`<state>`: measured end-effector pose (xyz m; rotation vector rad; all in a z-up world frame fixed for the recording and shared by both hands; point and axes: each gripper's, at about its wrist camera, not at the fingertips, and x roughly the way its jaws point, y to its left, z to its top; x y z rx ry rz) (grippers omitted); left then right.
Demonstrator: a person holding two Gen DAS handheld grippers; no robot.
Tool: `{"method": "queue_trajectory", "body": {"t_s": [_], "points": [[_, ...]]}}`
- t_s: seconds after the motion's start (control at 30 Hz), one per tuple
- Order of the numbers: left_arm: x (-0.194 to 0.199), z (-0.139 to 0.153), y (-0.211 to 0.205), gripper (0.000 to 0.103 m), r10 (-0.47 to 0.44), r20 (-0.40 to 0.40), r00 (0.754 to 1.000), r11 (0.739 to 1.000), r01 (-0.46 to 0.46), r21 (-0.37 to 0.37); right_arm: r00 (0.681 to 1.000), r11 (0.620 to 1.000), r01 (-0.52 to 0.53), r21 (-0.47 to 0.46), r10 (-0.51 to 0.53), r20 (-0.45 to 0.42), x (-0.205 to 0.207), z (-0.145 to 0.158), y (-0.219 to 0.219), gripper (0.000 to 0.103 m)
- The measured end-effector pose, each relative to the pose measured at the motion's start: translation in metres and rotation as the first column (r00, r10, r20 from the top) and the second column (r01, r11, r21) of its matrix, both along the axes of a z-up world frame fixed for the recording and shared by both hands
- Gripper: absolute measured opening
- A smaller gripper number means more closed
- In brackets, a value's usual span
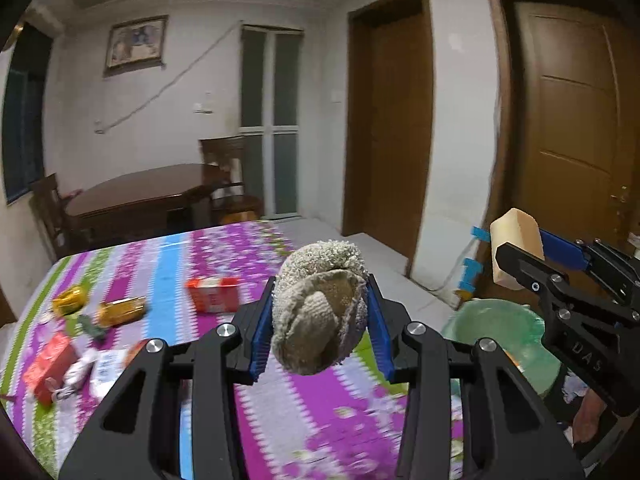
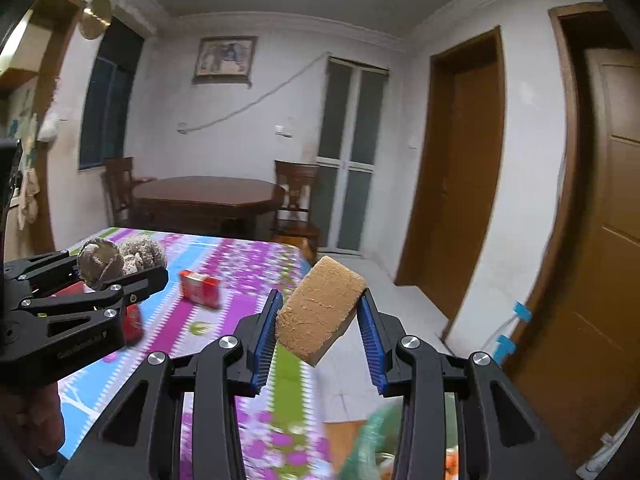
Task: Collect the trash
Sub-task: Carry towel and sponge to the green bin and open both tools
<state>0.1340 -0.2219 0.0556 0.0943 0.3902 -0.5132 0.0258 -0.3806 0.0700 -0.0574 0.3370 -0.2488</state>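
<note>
My left gripper (image 1: 320,320) is shut on a grey balled-up sock (image 1: 320,308), held above the table's right side. It also shows in the right wrist view (image 2: 100,264). My right gripper (image 2: 320,320) is shut on a tan sponge block (image 2: 320,312), held past the table's right edge. The sponge block (image 1: 516,248) shows at right in the left wrist view, above a green-lined trash bin (image 1: 500,332). On the flowered tablecloth (image 1: 180,256) lie a red box (image 1: 214,294), two gold wrappers (image 1: 120,312), another red box (image 1: 50,364) and white wrappers (image 1: 96,368).
A dark wooden round table (image 2: 208,196) with chairs stands behind. Two brown doors (image 1: 400,120) are on the right wall. The bin's green liner (image 2: 380,436) shows low in the right wrist view beside the tiled floor.
</note>
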Motion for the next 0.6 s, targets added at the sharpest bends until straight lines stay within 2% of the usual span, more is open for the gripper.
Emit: {"method": "queue_trajectory", "body": {"t_s": [0.37, 0.6], "points": [[-0.001, -0.014, -0.095, 0.040, -0.170, -0.044, 0.985, 0.984, 0.171, 0.038, 0.980, 0.987, 0.163, 0.018, -0.159, -0.117, -0.032, -0.021, -0.131, 0.040], [0.004, -0.037, -0.147, 0.040, -0.244, -0.114, 0.963, 0.963, 0.254, 0.086, 0.957, 0.973, 0.209, 0.096, -0.183, -0.223, -0.041, -0.050, -0.200, 0.040]]}}
